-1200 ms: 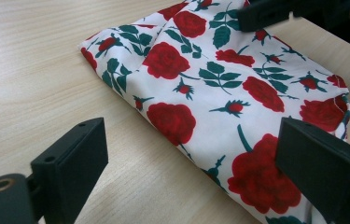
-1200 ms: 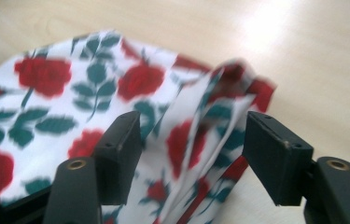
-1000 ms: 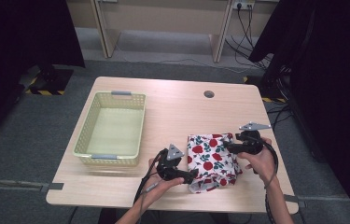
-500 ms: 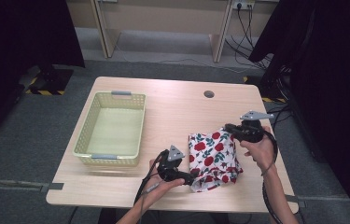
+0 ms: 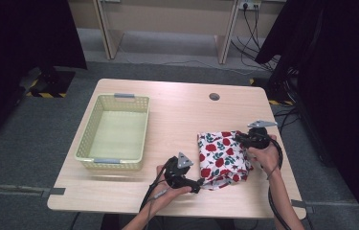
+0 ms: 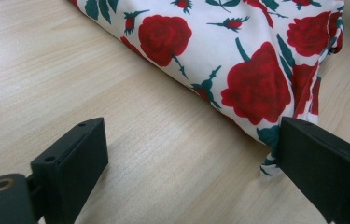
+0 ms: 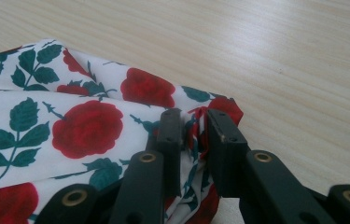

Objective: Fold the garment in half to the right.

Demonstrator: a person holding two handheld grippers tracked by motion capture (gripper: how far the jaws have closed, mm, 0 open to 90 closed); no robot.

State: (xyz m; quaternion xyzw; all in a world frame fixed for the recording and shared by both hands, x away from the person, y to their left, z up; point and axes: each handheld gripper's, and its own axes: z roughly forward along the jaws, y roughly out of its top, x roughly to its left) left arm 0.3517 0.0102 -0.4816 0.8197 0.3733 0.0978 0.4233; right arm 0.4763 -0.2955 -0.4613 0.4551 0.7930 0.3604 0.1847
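Note:
A folded white cloth with red roses (image 5: 222,153) lies on the wooden table (image 5: 186,110) at the front right. My right gripper (image 5: 238,138) is at its far right corner. In the right gripper view its jaws (image 7: 195,128) pinch a bunched fold of the cloth (image 7: 70,126); they have just been opening slightly, with the fabric still between them. My left gripper (image 5: 197,188) rests at the cloth's near left corner. Its jaws (image 6: 186,163) stand wide open over bare wood, and the right one touches the edge of the cloth (image 6: 238,56).
A pale yellow plastic basket (image 5: 110,163) stands empty on the left half of the table. A round cable hole (image 5: 214,96) sits near the far edge. Cables trail from both grippers over the front edge. Dark curtains flank the table.
The right gripper shifted a little along the cloth's far right corner and closed on a fold there. The cloth's right side now lies squarer. The left gripper stayed put.

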